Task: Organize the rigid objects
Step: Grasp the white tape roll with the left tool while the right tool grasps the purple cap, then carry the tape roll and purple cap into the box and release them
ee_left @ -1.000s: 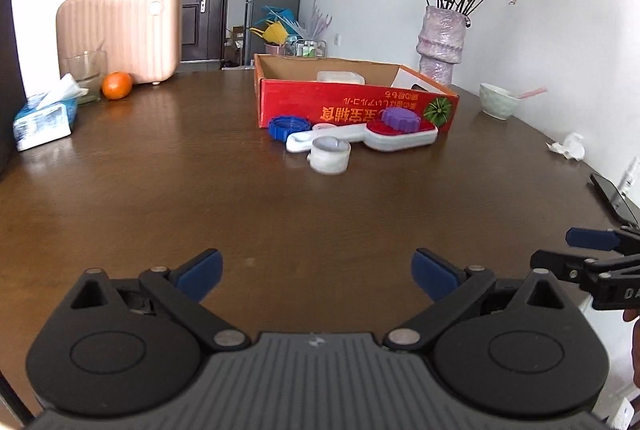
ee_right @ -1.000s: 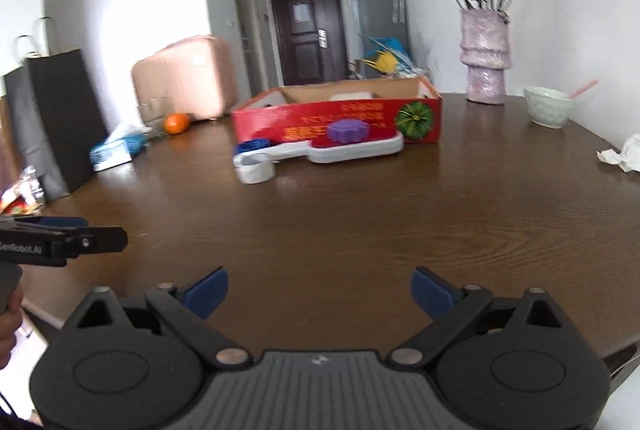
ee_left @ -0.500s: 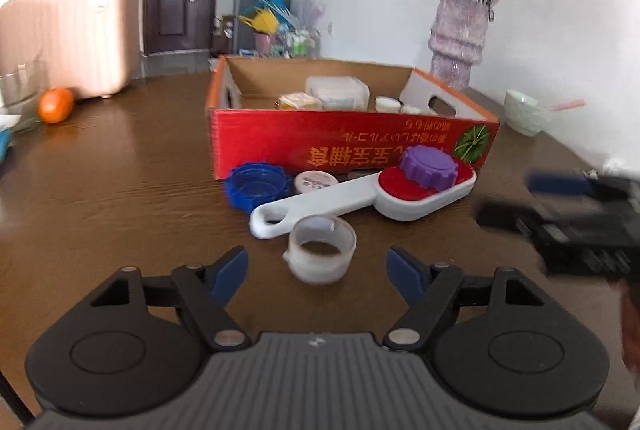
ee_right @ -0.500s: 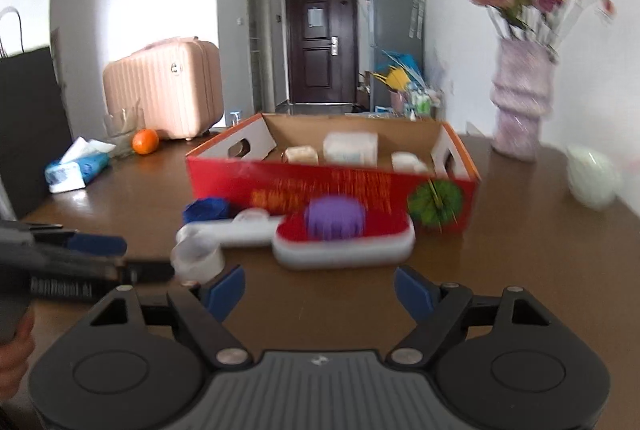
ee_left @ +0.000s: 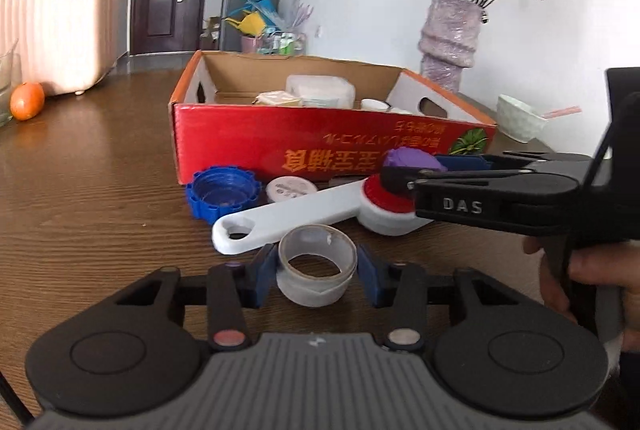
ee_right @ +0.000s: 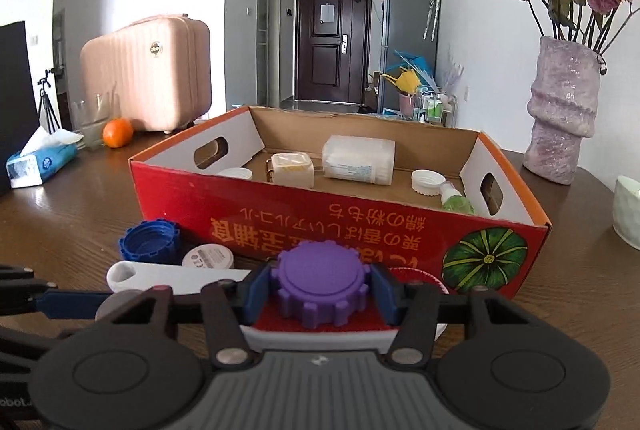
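Only the right wrist view shows the box floor: white caps and containers lie inside the red cardboard box [ee_right: 280, 214]. The left wrist view alone shows the translucent ring [ee_left: 316, 270] on the wooden table [ee_left: 100, 158], with open tabletop to its left. The left gripper [ee_left: 317, 276] is closing, pads at the ring's sides. The right gripper [ee_right: 318, 288] is closing around the purple cap [ee_right: 320, 284], pads against its ridged edge, just before the box's front wall.
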Tool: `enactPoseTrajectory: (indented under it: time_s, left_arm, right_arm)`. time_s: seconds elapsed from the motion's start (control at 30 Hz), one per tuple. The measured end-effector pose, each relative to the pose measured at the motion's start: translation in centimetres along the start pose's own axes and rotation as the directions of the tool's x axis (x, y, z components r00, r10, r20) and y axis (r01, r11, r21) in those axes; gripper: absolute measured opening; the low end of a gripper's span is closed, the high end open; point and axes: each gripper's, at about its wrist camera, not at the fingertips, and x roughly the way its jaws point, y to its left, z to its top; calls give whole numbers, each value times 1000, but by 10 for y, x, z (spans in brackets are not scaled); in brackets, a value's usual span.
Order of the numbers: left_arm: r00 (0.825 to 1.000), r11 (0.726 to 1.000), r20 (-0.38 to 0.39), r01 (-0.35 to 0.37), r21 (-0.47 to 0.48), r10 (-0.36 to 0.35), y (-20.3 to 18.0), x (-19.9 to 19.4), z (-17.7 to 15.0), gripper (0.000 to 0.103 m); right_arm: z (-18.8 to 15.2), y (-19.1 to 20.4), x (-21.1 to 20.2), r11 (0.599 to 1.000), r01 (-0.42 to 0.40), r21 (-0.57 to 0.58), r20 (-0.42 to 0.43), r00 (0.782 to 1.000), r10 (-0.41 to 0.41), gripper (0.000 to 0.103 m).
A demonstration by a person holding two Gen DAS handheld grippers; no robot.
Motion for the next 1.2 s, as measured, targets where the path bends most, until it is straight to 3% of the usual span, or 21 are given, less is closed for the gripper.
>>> enactPoseTrajectory:
  time_s: [0.13,0.27,0.4,0.47,0.57,0.67,0.73,0.87,0.97,1.1,1.13,1.2]
  left_arm:
    - [1000,1000,-3,-5,-19,5,-2,-4,0,44]
    - [998,997,61,-12,-70,17,-2,-41,-1,44]
    - [987,996,137,-80,-48,86,-6,-92,-9,44]
    - [976,991,173,-132,-34,136,-10,-116,-16,44]
    - [957,986,239,-154,-71,167,-14,-153,-27,44]
    - [911,975,349,-211,-64,220,-27,-189,-41,44]
    - [886,975,410,-219,-48,219,-37,-214,-51,44]
    - [872,979,449,-200,-35,194,-52,-252,-70,44]
    - [838,972,499,-229,-42,219,-66,-274,-88,44]
    - [807,968,540,-239,-72,239,-78,-299,-113,44]
    - [803,967,545,-241,-77,243,-81,-303,-118,44]
    - [811,966,532,-250,-57,242,-85,-309,-124,44]
  right_arm:
    - [-1,-2,-1,1000,-5,3,8,1000,5,53]
    - [0,-4,-6,1000,-6,20,16,1000,6,53]
    - [-2,3,-54,1000,31,0,94,995,-31,53]
    - [-8,7,-86,999,33,9,130,991,-34,53]
    - [-21,14,-136,999,44,12,191,981,-45,53]
    - [-38,22,-184,999,32,19,253,967,-36,53]
    - [-54,30,-216,1000,13,-3,305,952,-11,53]
    - [-84,51,-270,998,45,-43,383,923,-25,53]
    - [-106,62,-304,997,51,-50,456,890,-23,53]
    - [-130,69,-336,996,81,-29,518,854,-54,53]
    - [-136,69,-343,997,78,-16,534,844,-57,53]
    - [-144,72,-355,997,83,4,551,831,-71,53]
